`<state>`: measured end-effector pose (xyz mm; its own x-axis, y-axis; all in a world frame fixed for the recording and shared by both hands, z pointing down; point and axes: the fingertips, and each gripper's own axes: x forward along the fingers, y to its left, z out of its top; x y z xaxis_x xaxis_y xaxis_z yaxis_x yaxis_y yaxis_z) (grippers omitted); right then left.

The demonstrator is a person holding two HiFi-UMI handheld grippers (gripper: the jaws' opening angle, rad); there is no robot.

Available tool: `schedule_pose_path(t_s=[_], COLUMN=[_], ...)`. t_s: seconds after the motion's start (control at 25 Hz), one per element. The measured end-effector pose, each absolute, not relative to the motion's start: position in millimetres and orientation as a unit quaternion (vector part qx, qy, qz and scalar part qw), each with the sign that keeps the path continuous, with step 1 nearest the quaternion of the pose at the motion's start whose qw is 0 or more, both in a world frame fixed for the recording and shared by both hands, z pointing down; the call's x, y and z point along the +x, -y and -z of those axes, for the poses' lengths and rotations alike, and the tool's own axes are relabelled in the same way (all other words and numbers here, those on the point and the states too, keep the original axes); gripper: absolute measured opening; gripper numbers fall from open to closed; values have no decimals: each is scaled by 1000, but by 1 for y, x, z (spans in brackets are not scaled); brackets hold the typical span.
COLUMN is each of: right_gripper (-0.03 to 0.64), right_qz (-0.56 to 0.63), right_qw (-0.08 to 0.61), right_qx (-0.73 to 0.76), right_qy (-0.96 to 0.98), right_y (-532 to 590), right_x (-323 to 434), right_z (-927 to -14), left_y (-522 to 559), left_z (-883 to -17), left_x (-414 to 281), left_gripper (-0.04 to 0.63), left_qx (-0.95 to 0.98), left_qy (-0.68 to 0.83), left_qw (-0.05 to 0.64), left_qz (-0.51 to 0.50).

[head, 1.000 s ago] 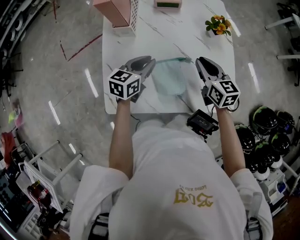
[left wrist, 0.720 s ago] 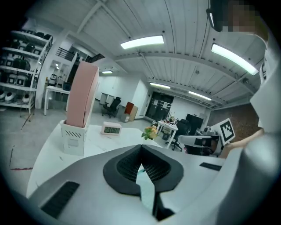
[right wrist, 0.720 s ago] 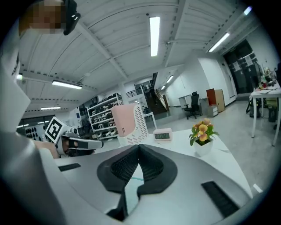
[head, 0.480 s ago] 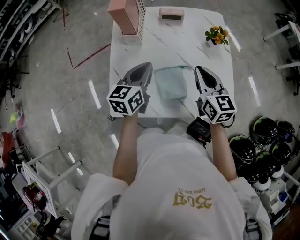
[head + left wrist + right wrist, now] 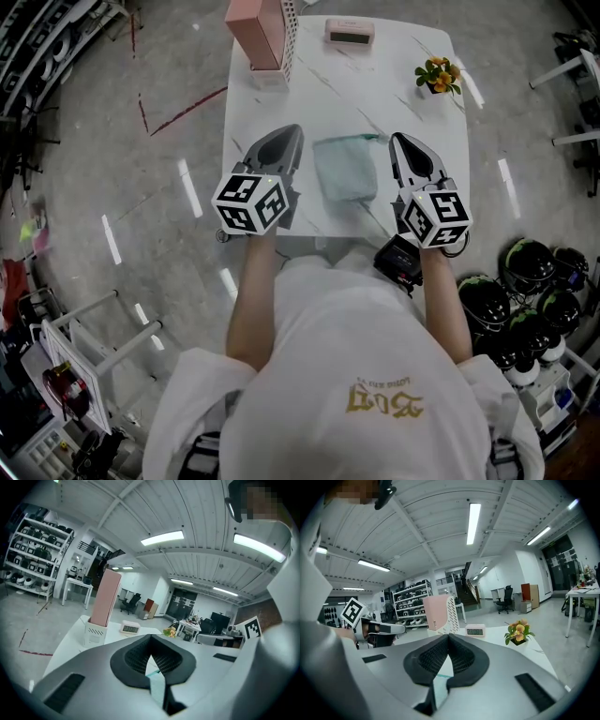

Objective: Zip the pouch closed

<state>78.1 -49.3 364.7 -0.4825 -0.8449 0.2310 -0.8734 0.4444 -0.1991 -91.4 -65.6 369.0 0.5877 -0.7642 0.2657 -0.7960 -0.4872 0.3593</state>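
Seen from the head view, the left gripper [image 5: 293, 133] hangs over the left edge of the white table [image 5: 412, 103], at 9 o'clock from the teal pouch [image 5: 345, 169] and just beside it, without touching. Its jaws are pressed together with nothing between them; in the left gripper view the ribbed pads [image 5: 136, 658] meet at the tip, and a sliver of the pouch shows below them. The pouch lies flat at mid-table, its near side close to the table's front edge. Whether its zip is drawn cannot be told. Bare tabletop lies open beyond it, towards 12 o'clock, as far as a small digital clock [image 5: 350, 32] by the far edge. A pink box [image 5: 255, 28] in a white slotted holder [image 5: 289, 42] stands at 11 o'clock, a pot of yellow flowers [image 5: 438, 75] at 1 o'clock near the right edge. The right gripper [image 5: 397, 141] hangs at 3 o'clock from the pouch, just beside it, its jaws likewise shut tight on nothing. More clear table runs to its right.
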Motion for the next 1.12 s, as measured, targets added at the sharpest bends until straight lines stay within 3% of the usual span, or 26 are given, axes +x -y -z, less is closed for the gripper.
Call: schedule_pose_path(t_s=[1.12], right_gripper=[9], right_qz=[-161], right_qw=[62], right_qx=[504], right_qy=[847], right_y=[52], right_x=[87], right_z=[-375], left_y=[71], left_z=[-378], left_x=[-88], left_gripper=[15], left_qx=[856], left_qy=[450], left_qw=[253], left_qz=[-23])
